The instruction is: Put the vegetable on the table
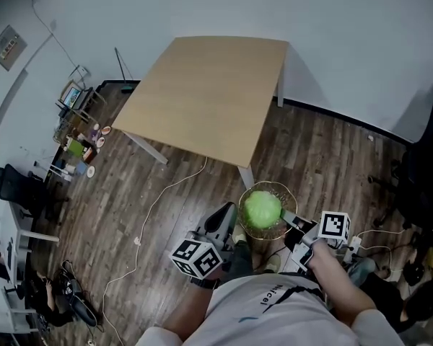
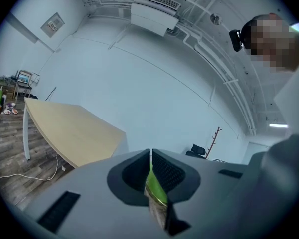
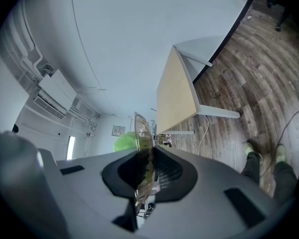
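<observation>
A round green vegetable (image 1: 262,207) lies in a clear glass bowl (image 1: 283,193) held in the air in front of the person, short of the wooden table (image 1: 209,96). My left gripper (image 1: 229,216) is shut on the bowl's left rim, which shows between its jaws as a glass edge with green behind it (image 2: 156,193). My right gripper (image 1: 294,224) is shut on the bowl's right rim (image 3: 142,138); the green vegetable (image 3: 123,142) shows past it. The table (image 2: 70,131) (image 3: 177,91) appears ahead in both gripper views.
The table stands on white legs (image 1: 150,148) over a dark wood floor. A white cable (image 1: 155,207) trails across the floor near it. A cluttered rack (image 1: 78,121) stands at the left wall, office chairs at the left (image 1: 18,189) and right (image 1: 422,179). The person's feet (image 3: 264,153) are below.
</observation>
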The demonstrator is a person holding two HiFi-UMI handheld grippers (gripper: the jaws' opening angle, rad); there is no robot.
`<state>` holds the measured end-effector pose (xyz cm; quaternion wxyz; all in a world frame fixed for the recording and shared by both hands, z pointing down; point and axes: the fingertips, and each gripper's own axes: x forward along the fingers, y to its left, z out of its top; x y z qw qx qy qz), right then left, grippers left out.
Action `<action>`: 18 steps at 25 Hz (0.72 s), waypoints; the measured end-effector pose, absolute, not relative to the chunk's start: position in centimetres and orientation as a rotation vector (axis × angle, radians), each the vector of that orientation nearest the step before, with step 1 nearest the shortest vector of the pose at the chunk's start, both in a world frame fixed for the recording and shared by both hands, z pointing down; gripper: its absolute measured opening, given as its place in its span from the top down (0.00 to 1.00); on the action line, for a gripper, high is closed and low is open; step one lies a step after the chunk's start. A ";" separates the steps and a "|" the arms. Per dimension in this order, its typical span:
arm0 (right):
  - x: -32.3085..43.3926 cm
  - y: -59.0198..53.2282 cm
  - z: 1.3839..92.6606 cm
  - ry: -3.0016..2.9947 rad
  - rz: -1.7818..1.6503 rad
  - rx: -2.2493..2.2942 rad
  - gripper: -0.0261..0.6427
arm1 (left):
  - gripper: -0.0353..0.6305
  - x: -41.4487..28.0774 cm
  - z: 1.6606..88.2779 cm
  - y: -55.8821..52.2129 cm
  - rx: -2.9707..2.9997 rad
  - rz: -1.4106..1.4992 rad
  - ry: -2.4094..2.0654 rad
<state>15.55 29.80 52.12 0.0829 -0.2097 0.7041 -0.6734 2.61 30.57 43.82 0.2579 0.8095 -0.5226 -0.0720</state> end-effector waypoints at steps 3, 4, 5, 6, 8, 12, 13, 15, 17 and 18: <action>14.6 27.9 52.4 2.096 -2.010 -0.642 0.90 | 0.91 1.7 44.3 28.6 2.190 -0.207 -1.397; 14.2 27.2 52.5 2.097 -2.009 -0.651 0.90 | 0.91 1.3 44.5 27.8 2.189 -0.210 -1.390; 13.7 26.5 52.6 2.098 -2.008 -0.660 0.90 | 0.91 0.8 44.6 27.0 2.189 -0.212 -1.385; 13.2 25.7 52.7 2.098 -2.006 -0.667 0.90 | 0.91 0.2 44.7 26.1 2.190 -0.214 -1.380; 11.9 23.9 52.7 2.087 -2.000 -0.673 0.90 | 0.91 -1.0 44.8 24.1 2.197 -0.217 -1.367; 8.9 20.0 52.1 2.058 -1.979 -0.681 0.90 | 0.91 -3.8 44.5 19.8 2.244 -0.191 -1.335; 8.2 19.0 52.1 2.049 -1.974 -0.690 0.90 | 0.91 -4.5 44.4 18.7 2.259 -0.182 -1.326; 6.9 17.1 52.2 2.033 -1.962 -0.710 0.90 | 0.91 -5.7 44.5 16.6 2.284 -0.170 -1.302; 5.7 15.3 52.1 2.015 -1.950 -0.732 0.90 | 0.91 -6.7 44.5 14.5 2.305 -0.166 -1.273; 5.2 14.4 52.1 2.008 -1.943 -0.744 0.90 | 0.91 -7.2 44.4 13.5 2.315 -0.166 -1.257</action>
